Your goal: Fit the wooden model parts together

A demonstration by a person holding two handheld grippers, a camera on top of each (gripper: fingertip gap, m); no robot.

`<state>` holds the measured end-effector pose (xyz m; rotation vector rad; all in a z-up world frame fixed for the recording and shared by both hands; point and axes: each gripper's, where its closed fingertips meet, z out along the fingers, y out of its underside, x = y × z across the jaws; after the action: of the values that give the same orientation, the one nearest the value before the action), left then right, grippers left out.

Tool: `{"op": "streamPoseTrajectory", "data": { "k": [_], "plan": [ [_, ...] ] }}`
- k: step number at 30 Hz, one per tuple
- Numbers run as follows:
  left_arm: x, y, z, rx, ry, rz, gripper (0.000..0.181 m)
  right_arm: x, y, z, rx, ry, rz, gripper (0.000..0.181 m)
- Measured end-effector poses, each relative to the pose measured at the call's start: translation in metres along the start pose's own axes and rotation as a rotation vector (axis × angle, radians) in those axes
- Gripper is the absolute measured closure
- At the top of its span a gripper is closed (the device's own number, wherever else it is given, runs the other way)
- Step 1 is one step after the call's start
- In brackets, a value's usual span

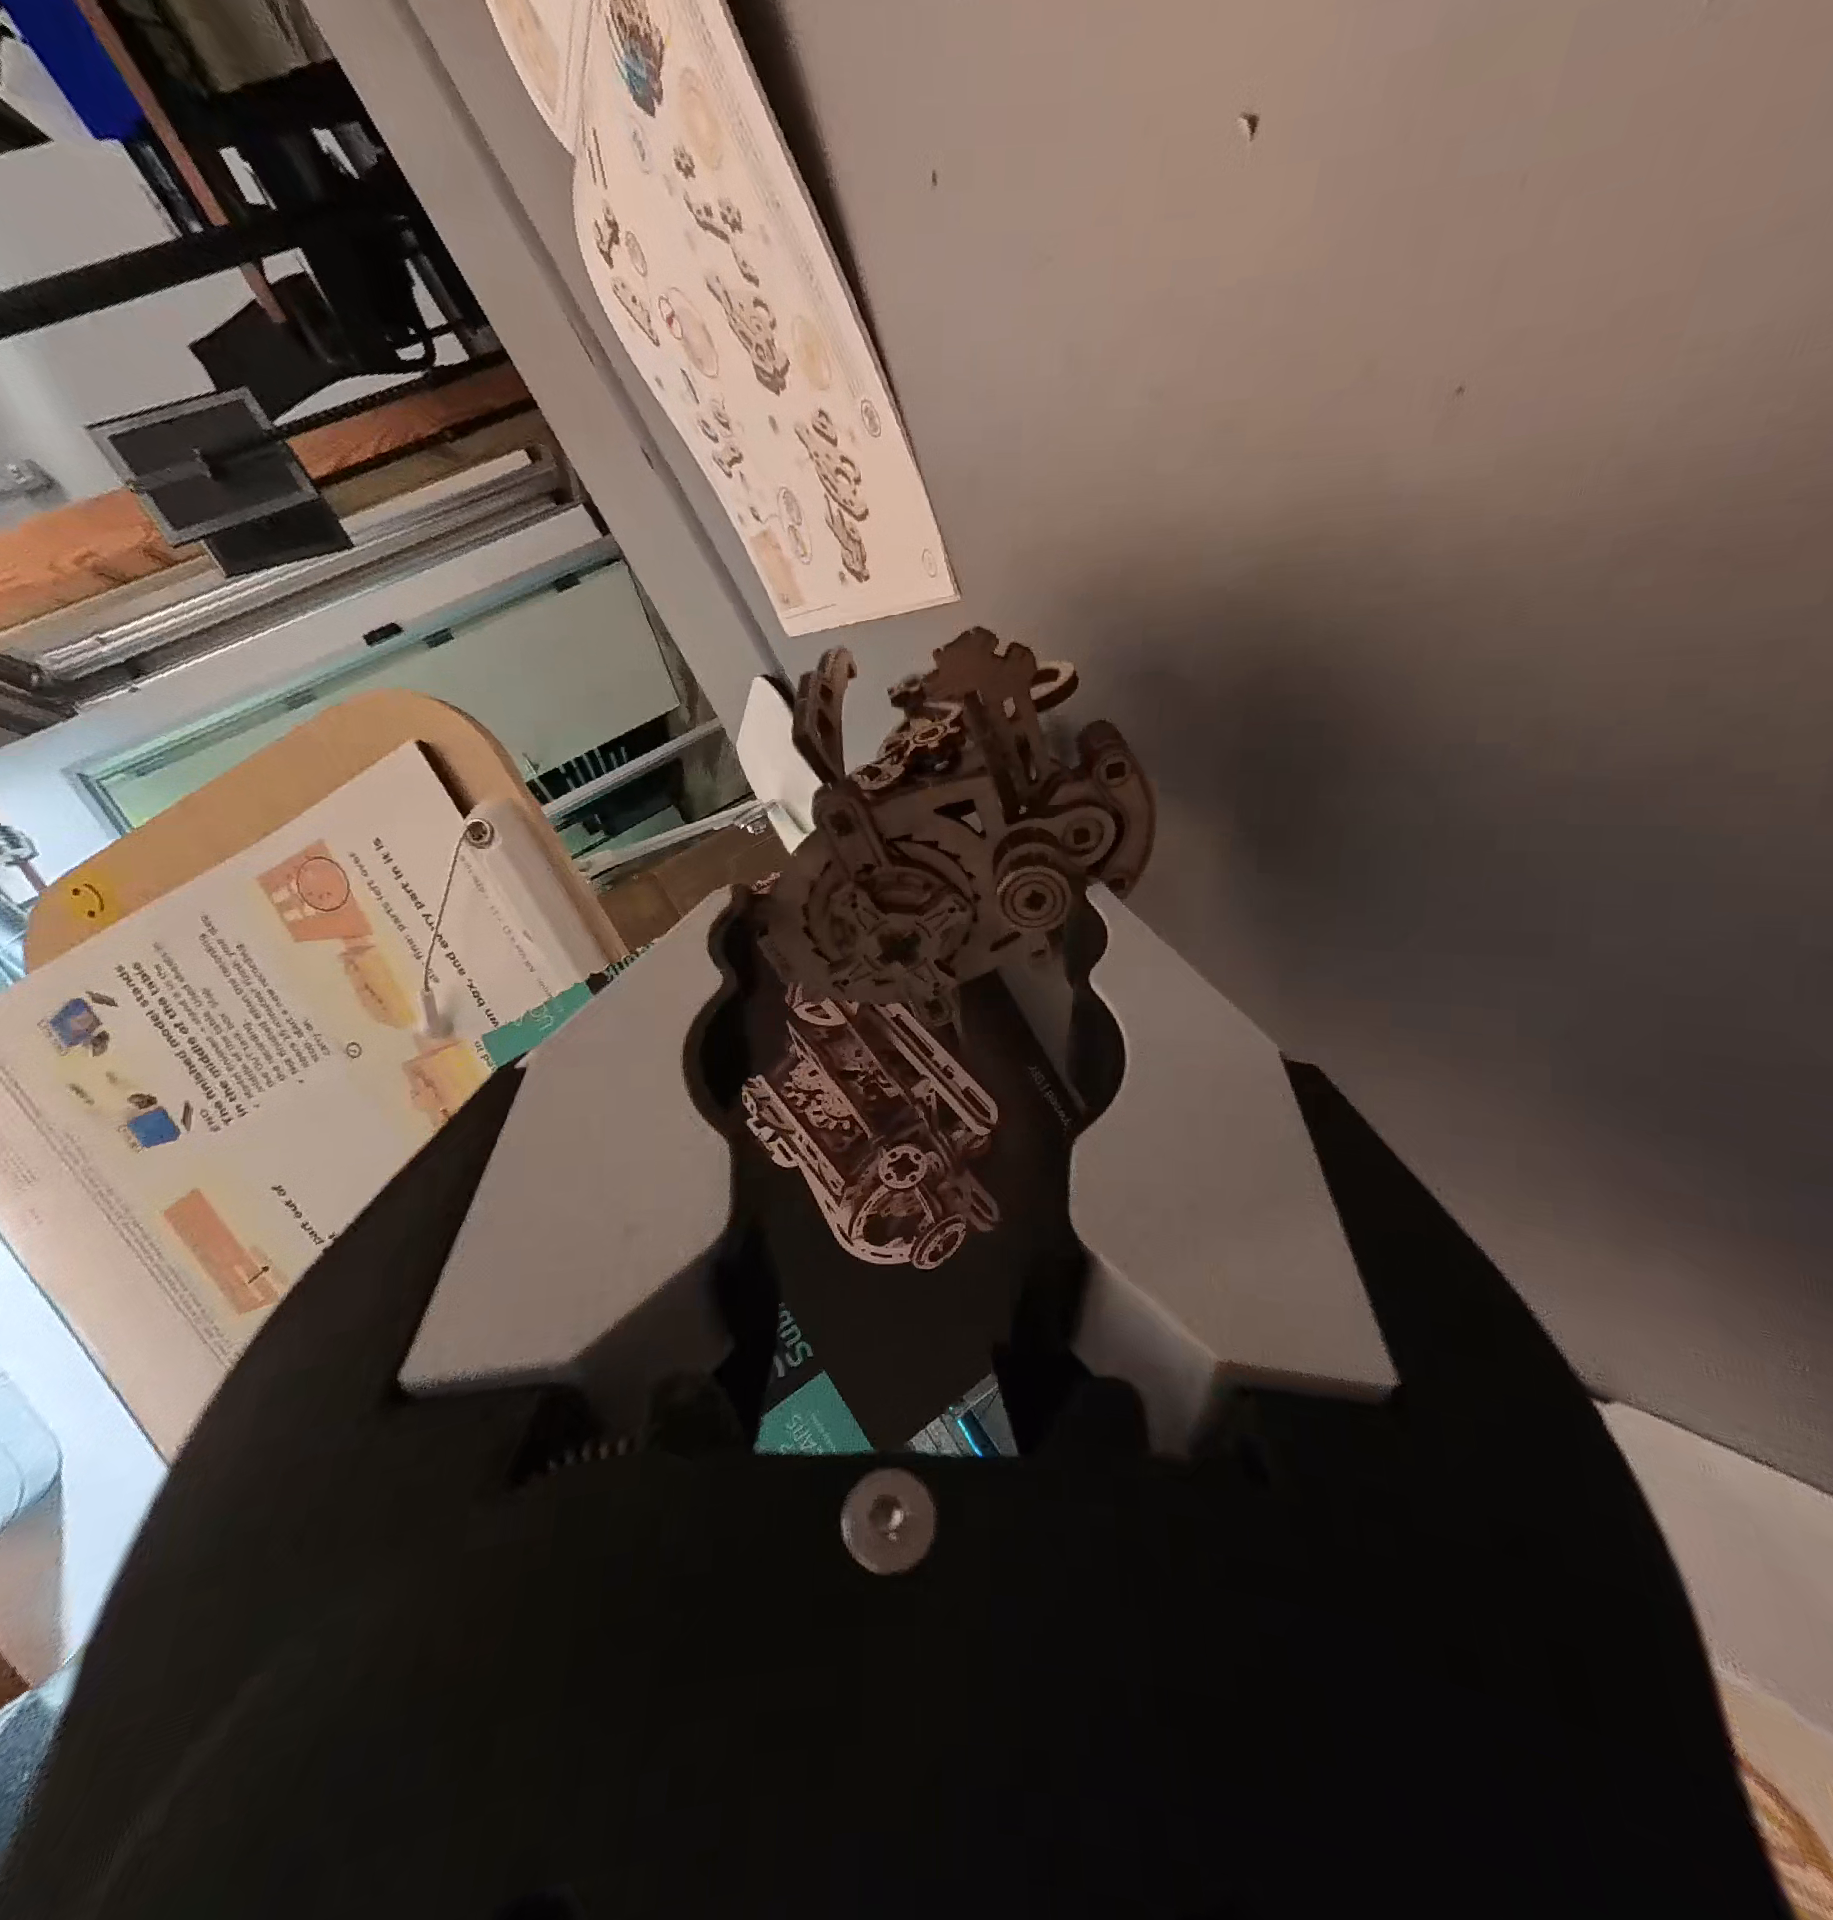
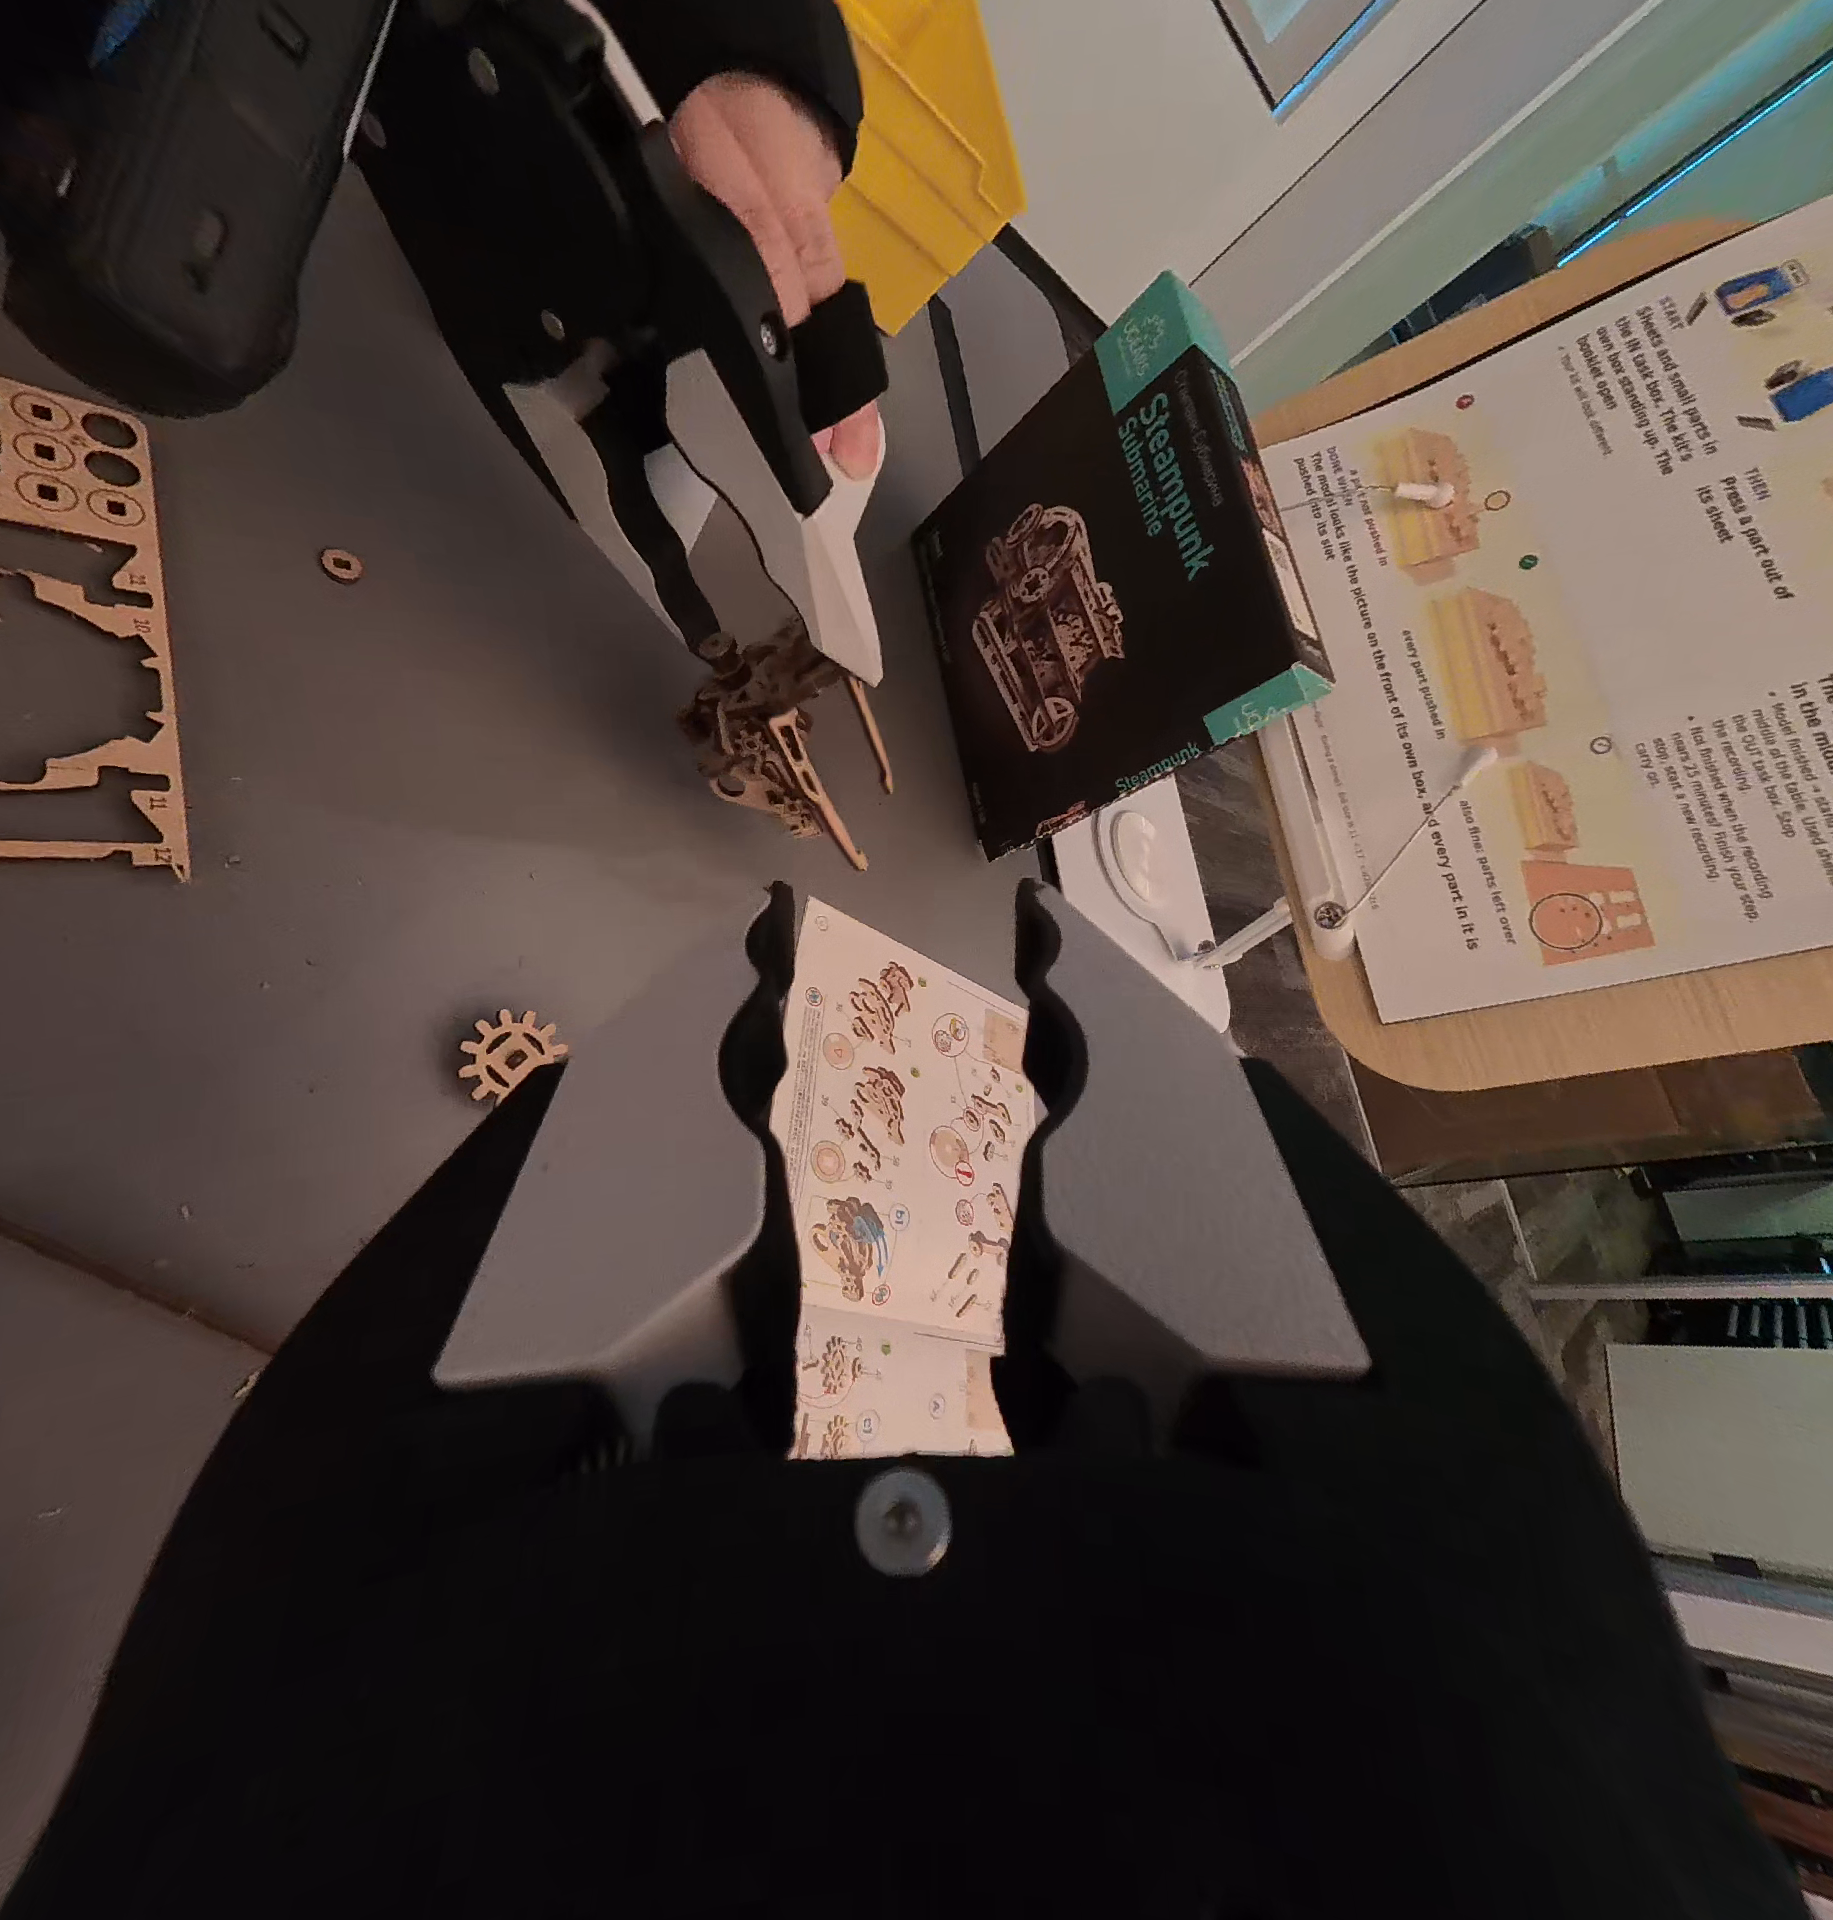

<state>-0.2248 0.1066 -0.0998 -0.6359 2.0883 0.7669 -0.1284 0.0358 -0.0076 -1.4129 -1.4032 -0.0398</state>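
My left gripper (image 1: 912, 925) is shut on the partly built wooden model (image 1: 922, 883), a dark cluster of gears and plates that sticks out past the fingertips. The right wrist view shows the same gripper (image 2: 787, 665), held by a hand, with the model (image 2: 756, 738) low over the grey table (image 2: 372, 935). My right gripper (image 2: 907, 899) is open and empty, nearer than the model and above the folded instruction sheet (image 2: 901, 1132). A loose wooden gear (image 2: 512, 1055) lies left of my right gripper. A small wooden ring (image 2: 340, 563) lies farther off.
A punched wooden parts sheet (image 2: 50, 623) lies at the left. The kit's black box (image 2: 1109, 623) stands right of the model, against a wooden board with a printed guide (image 2: 1618, 623). A yellow bin (image 2: 922, 156) sits at the back. The instruction sheet (image 1: 746, 312) also shows in the left wrist view. About 15 cm separates my left fingertips from my right.
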Motion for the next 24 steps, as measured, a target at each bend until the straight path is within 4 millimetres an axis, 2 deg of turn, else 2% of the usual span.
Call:
{"op": "streamPoseTrajectory", "data": {
  "k": [9,14,16,20,24],
  "plan": [
    [0.01,-0.003,0.002,-0.034,-0.16,0.121,0.121,0.01,-0.002,-0.008,0.028,0.028,0.014,0.14],
    [0.014,0.0,-0.001,-0.027,-0.161,0.093,0.091,0.01,-0.002,-0.007,0.019,0.028,0.006,0.14],
    [0.013,0.004,-0.006,-0.024,-0.157,0.058,0.09,0.01,0.0,-0.007,0.013,0.029,0.003,0.14],
    [0.01,0.013,-0.022,-0.02,-0.127,-0.123,0.097,0.011,0.001,-0.01,0.013,0.027,0.015,0.14],
    [-0.001,0.006,-0.048,0.066,-0.108,-0.555,0.106,0.017,0.006,-0.014,-0.008,0.044,0.089,0.14]
  ]
}}
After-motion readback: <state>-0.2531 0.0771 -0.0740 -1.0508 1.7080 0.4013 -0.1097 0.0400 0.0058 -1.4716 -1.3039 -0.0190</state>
